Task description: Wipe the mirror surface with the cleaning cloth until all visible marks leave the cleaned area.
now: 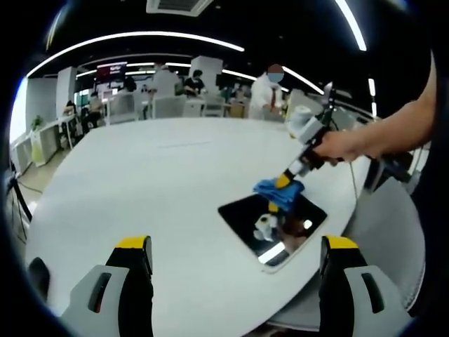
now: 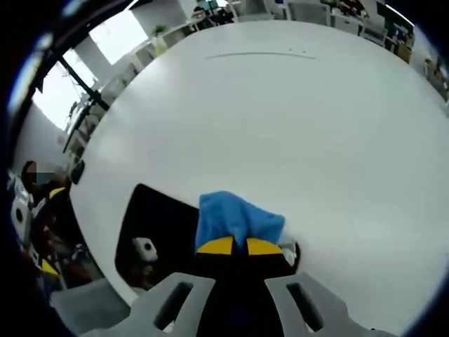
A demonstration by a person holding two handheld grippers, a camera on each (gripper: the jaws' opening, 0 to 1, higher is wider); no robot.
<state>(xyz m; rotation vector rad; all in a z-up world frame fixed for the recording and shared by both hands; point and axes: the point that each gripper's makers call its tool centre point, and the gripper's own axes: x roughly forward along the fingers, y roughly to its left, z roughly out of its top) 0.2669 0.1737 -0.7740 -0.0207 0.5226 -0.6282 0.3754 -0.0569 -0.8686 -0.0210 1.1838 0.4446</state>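
A dark rectangular mirror (image 1: pixel 261 208) lies flat on the white table (image 1: pixel 161 182) near its right edge. A blue cleaning cloth (image 1: pixel 278 191) rests on the mirror's far edge, and my right gripper (image 1: pixel 286 180), held by a hand, is shut on it. In the right gripper view the blue cloth (image 2: pixel 235 219) bunches just beyond the yellow fingertips, over the mirror (image 2: pixel 158 232); my right gripper (image 2: pixel 236 246) presses it down. My left gripper (image 1: pixel 237 246) hangs open above the table's near side, nothing between its fingers.
The big white table (image 2: pixel 295 126) spreads wide around the mirror. Its rounded edge runs close past the mirror's near side. Desks, chairs and several people stand far behind the table (image 1: pixel 210 88). A person's arm (image 1: pixel 393 130) reaches in from the right.
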